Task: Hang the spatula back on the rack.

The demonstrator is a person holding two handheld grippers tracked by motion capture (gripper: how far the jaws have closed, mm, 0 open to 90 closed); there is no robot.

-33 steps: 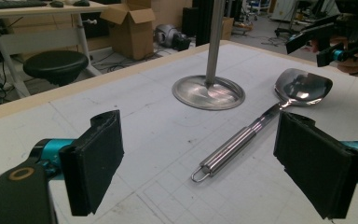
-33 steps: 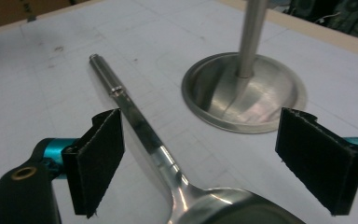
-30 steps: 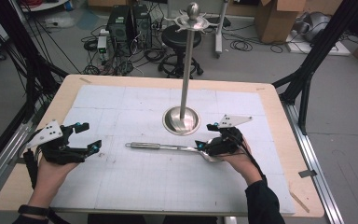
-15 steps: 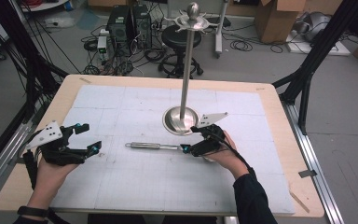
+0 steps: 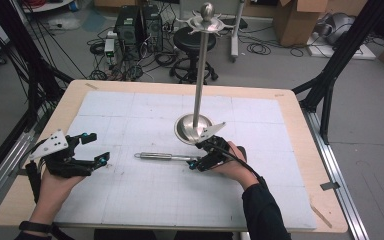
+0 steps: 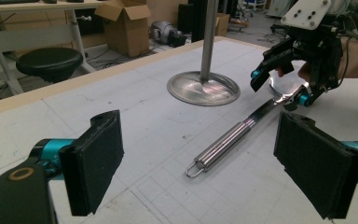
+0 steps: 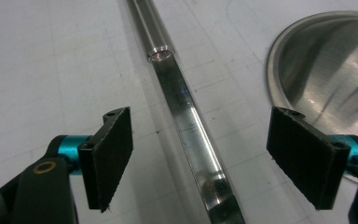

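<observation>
The right gripper straddles the flat neck of the ladle, jaws wide and gripping nothing; it lies flat beside the stand. Closing comes next. The left gripper waits apart, open and empty.

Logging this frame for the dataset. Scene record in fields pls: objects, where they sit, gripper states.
table: wooden top with white grid mat
stand: metal pole on a round base, upright, mid-table
utensil: long metal utensil lying flat on the mat, in front of the base, ring end toward the left
left gripper: open, off to the left, apart from the utensil
right gripper: open, jaws either side of the utensil's flat shank, no contact seen
</observation>
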